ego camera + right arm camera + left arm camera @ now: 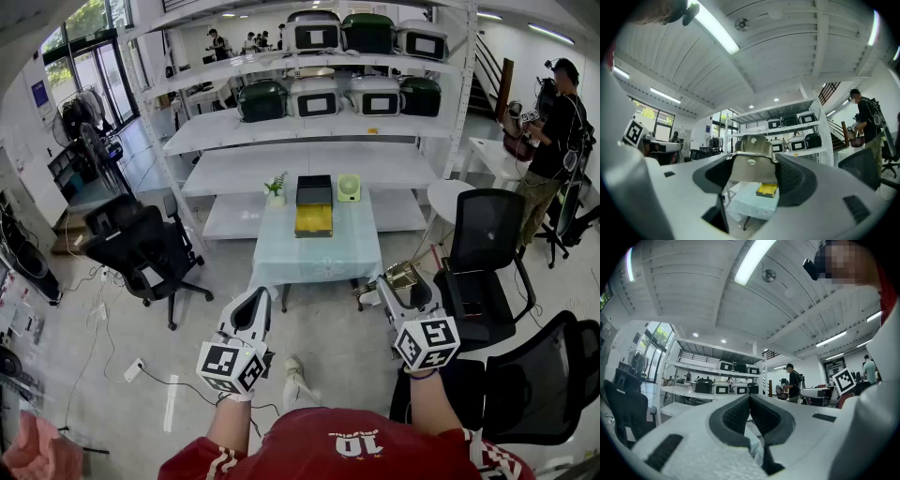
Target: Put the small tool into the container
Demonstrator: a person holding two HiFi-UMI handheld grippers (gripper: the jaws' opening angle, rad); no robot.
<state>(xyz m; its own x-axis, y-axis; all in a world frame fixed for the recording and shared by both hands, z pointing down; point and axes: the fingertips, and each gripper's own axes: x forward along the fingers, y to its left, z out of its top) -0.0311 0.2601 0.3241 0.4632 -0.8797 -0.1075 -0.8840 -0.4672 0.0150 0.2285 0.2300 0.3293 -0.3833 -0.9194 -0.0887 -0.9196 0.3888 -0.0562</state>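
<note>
A white shelving rack [309,122] is seen behind the cloth-covered table [319,248], and a black office chair [483,253] is set at the table's right. On the table's far half a black-and-yellow container [313,219] is placed. Short of the table's near edge, the left gripper [750,404] is held with jaws pressed together, empty. The right gripper [754,173] is spread wide, clamped on the small metal tool [752,161], which is well apart from the container.
</note>
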